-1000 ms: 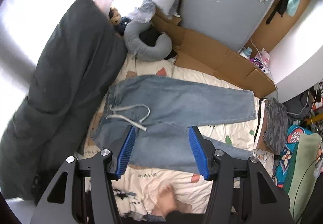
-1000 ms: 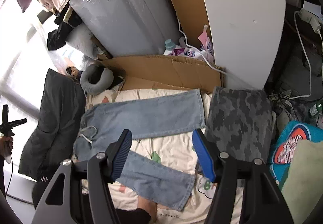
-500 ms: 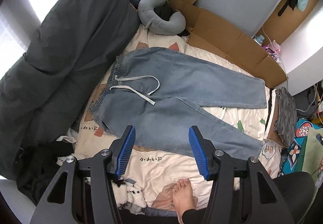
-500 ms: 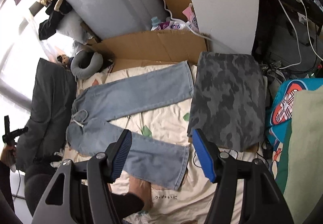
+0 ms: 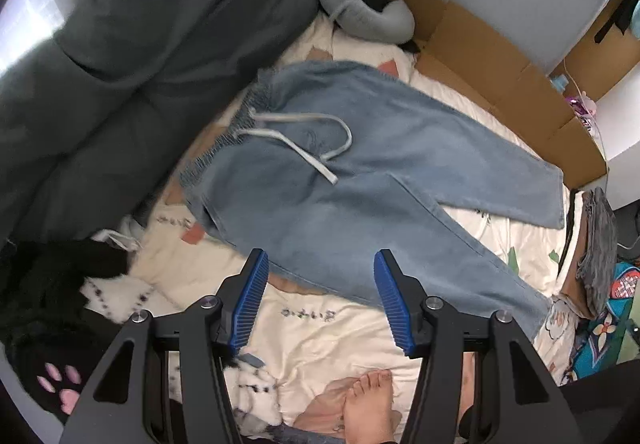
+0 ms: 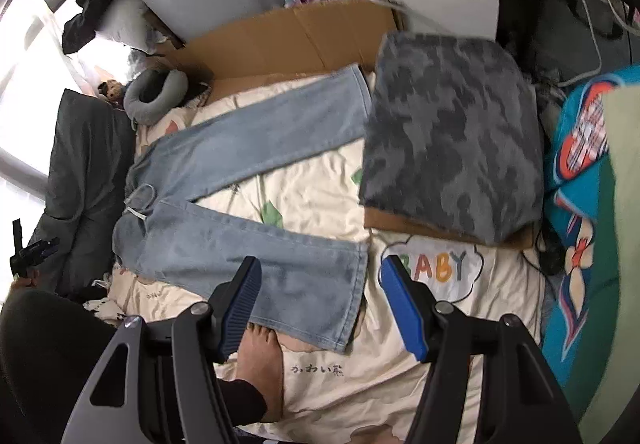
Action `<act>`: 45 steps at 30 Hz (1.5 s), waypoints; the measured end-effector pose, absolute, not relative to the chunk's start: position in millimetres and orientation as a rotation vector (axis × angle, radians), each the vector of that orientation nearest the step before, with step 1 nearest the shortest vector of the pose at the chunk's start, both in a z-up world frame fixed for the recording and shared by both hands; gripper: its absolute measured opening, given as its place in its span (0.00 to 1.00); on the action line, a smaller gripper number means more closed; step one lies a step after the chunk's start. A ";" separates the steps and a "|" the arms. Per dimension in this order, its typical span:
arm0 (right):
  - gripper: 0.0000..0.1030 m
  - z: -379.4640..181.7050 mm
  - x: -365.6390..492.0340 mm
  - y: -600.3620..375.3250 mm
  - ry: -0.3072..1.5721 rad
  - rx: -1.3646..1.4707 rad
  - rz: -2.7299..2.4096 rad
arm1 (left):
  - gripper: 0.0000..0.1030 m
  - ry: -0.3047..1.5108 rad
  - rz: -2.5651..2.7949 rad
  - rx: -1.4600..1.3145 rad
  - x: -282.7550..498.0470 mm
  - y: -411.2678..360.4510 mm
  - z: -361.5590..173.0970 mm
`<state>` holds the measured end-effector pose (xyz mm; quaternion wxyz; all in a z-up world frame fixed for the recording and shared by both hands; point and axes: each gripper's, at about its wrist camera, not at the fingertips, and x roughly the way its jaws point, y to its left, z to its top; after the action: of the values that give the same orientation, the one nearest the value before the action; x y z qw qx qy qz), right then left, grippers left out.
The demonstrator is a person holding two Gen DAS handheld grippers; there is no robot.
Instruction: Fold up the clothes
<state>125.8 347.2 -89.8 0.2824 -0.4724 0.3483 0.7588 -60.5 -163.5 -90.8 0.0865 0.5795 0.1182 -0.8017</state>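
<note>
Both claws, left gripper (image 5: 320, 300) and right gripper (image 6: 320, 304), hover spread and empty above the unfolded jeans (image 5: 360, 180); folding not yet begun.

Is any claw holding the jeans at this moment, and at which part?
Nothing is held. The left claw and right claw are both open above the jeans, which lie flat on the bed.

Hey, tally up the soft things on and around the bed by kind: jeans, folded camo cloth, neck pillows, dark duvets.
Jeans: 1
Folded camo cloth: 1
Neck pillow: 1
Dark duvet: 1
Total: 4
</note>
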 end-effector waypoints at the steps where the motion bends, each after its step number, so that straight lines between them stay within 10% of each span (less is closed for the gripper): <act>1: 0.58 -96.8 127.7 345.1 0.937 -1.272 2.028 | 0.54 0.351 -2.382 1.733 -59.4 -163.1 -98.1; 45: 0.44 -402.4 149.2 255.1 1.444 -1.510 1.689 | 0.54 0.557 -2.210 1.948 -42.7 -160.7 -306.3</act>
<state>149.2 255.1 -402.4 0.2255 -0.5475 0.5237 0.6124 -42.7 -160.7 -306.3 0.0714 0.6481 0.1852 -0.7353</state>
